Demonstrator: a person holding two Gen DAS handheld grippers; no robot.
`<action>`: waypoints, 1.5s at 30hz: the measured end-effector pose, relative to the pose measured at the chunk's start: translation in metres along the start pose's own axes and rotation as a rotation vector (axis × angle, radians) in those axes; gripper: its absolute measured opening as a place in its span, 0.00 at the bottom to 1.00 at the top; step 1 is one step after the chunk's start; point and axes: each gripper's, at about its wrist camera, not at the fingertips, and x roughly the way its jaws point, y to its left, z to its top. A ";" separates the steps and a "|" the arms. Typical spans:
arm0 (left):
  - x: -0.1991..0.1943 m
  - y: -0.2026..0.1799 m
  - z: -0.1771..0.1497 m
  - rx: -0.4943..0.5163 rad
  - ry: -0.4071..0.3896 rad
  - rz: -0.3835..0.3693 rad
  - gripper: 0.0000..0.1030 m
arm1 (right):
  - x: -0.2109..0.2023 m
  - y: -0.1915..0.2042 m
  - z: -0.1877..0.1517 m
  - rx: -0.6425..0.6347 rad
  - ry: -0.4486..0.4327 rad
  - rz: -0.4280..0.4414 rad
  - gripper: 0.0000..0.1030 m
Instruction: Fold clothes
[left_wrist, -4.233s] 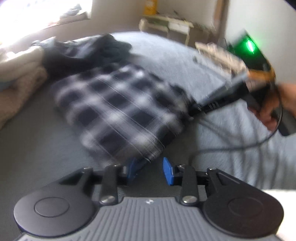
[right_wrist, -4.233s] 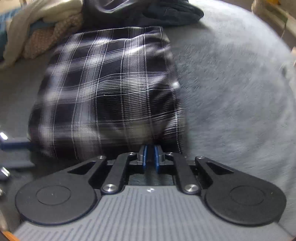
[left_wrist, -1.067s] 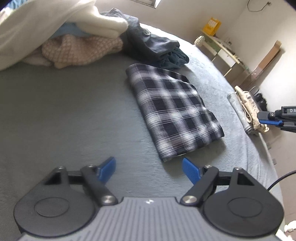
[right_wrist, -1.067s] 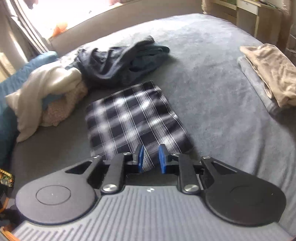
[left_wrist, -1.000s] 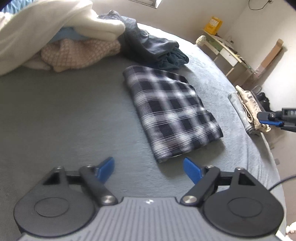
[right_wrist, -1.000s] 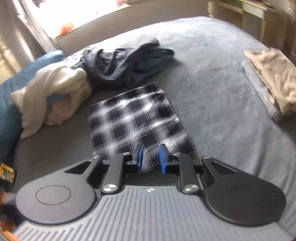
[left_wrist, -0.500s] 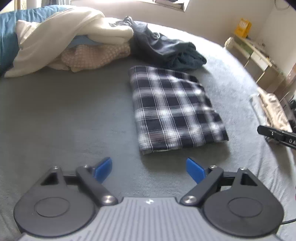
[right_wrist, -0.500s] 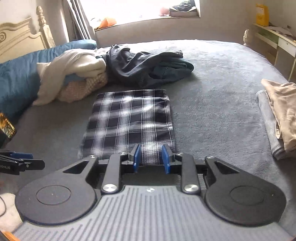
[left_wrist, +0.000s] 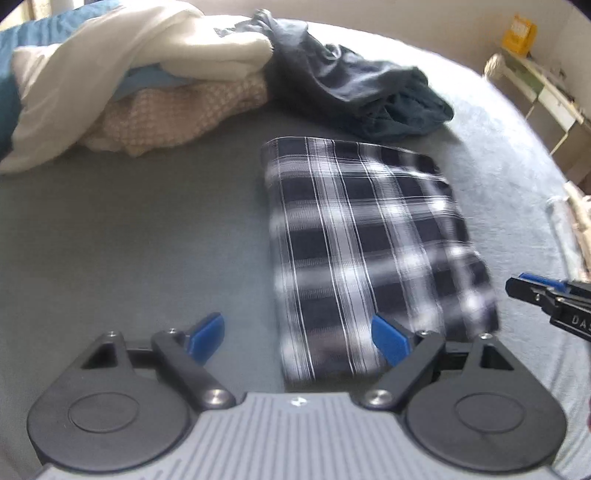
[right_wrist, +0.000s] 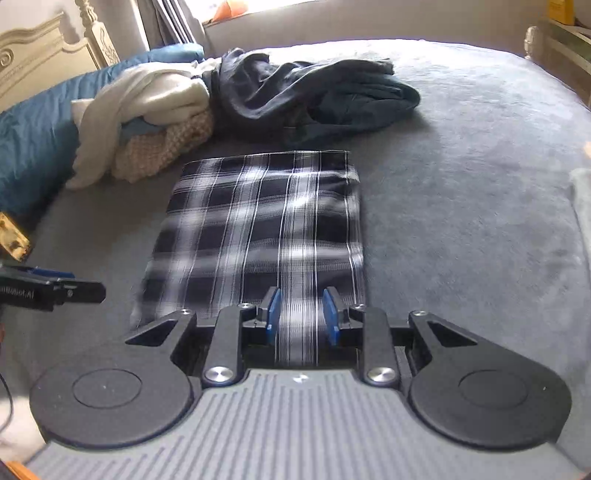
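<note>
- Blue pads are seen on both tongs, nearest the cameras. The left gripper (left_wrist: 297, 338) is held wide open, its fingers spread apart over the near left corner of the folded cloth and gripping nothing.
- The right gripper (right_wrist: 301, 315) is held partly open, with a clear gap between its pads; striped fabric is seen through the gap, but whether the pads touch it cannot be told.
- Each tool's tip is caught at the edge of the other's view.
- A black-and-white plaid garment (left_wrist: 365, 240) is laid flat as a folded rectangle on the grey bed cover (right_wrist: 461, 221), directly ahead of both tools, its near edge just below the right gripper.
- Beyond the plaid piece, a crumpled dark navy garment (right_wrist: 314, 96) is heaped, near its far edge.
- To the left of that heap, a cream garment (right_wrist: 147, 96) is draped over a beige knitted piece (right_wrist: 162, 147).
- Farther left, a blue pillow (right_wrist: 37, 136) is seen, with a pale carved headboard (right_wrist: 44, 40) behind it.
- At the far right edge, folded pale clothes (left_wrist: 580, 221) are only partly seen.
</note>
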 end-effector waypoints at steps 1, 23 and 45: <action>0.012 -0.004 0.008 0.025 0.012 0.008 0.85 | 0.008 0.002 0.004 -0.007 0.005 -0.012 0.23; 0.096 0.001 0.027 -0.016 0.268 -0.024 0.89 | 0.083 0.014 0.011 0.109 0.211 -0.140 0.28; 0.092 -0.015 0.019 0.019 0.300 0.025 0.95 | 0.108 -0.012 0.048 0.136 0.174 -0.184 0.40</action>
